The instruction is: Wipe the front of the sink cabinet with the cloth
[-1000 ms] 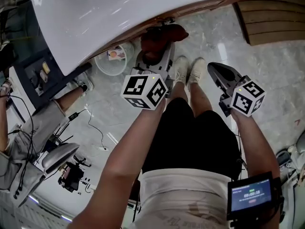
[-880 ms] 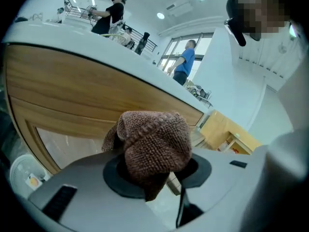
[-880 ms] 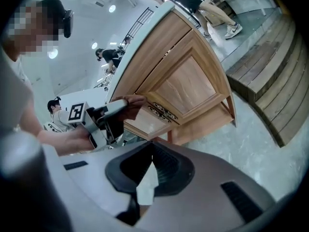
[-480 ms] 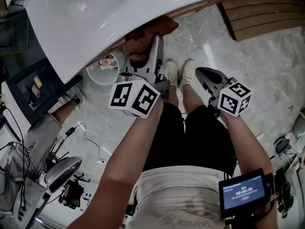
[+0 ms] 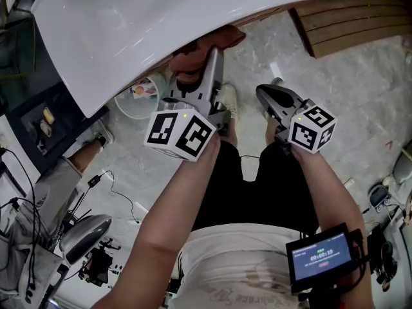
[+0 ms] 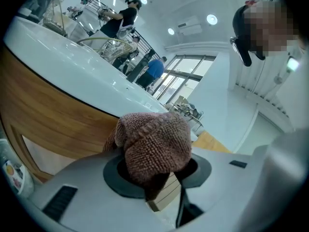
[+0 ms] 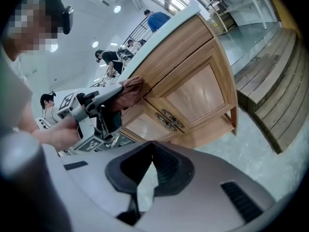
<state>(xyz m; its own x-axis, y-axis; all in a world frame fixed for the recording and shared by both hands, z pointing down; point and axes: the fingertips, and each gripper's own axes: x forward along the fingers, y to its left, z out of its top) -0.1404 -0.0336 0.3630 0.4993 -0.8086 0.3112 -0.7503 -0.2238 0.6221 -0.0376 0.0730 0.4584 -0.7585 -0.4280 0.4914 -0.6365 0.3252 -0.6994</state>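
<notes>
The bunched reddish-brown knitted cloth (image 6: 154,146) is sitting clamped in the left gripper (image 6: 157,173), bulging past its tips and apparently pressing on the light wooden cabinet front (image 7: 193,93) just under the overhanging white sink top (image 5: 193,11), though the contact itself is hard to make out. The cabinet's panelled doors are running bare beyond the cloth to the far corner, above the grey marble floor (image 5: 360,95). The right gripper (image 7: 148,170) is hanging well apart from the cabinet, its jaws meeting on nothing.
</notes>
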